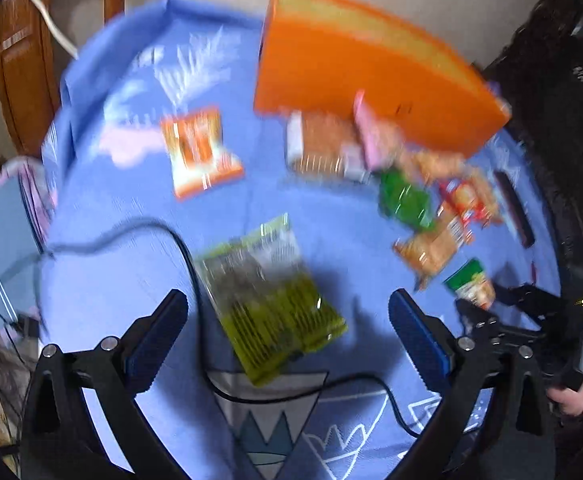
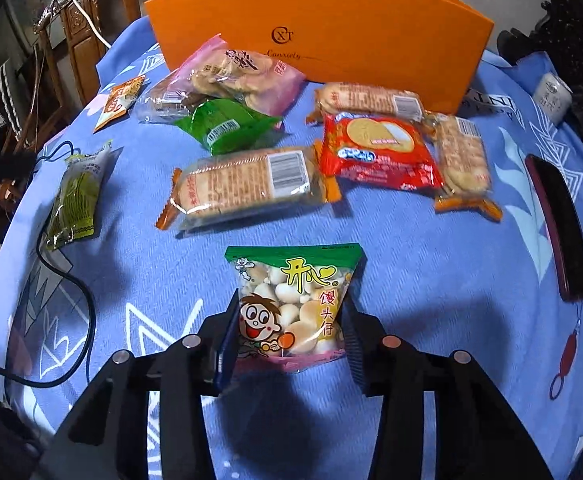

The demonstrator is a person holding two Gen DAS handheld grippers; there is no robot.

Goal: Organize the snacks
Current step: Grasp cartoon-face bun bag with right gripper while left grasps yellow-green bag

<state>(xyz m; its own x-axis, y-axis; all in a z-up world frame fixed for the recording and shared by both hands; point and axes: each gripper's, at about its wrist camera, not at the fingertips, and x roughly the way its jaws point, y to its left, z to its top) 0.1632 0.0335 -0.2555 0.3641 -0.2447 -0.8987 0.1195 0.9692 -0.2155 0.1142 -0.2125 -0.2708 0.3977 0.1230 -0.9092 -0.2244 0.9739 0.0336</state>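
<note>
Blue patterned cloth (image 2: 411,264) covers the bench. Orange box (image 2: 331,28) stands at the far edge; its logo reads only in the right view, the left view is blurred. Snack packets lie scattered in front of it. Olive-green packet (image 1: 271,300) lies flat between the left gripper (image 1: 287,328) fingers, which are spread wide, not touching it. Right gripper (image 2: 291,344) fingers are clamped on the sides of the cartoon snack bag (image 2: 295,304), low in the right view. Only the left view shows the right gripper (image 1: 523,320) from outside, plus a hand (image 1: 571,396).
</note>
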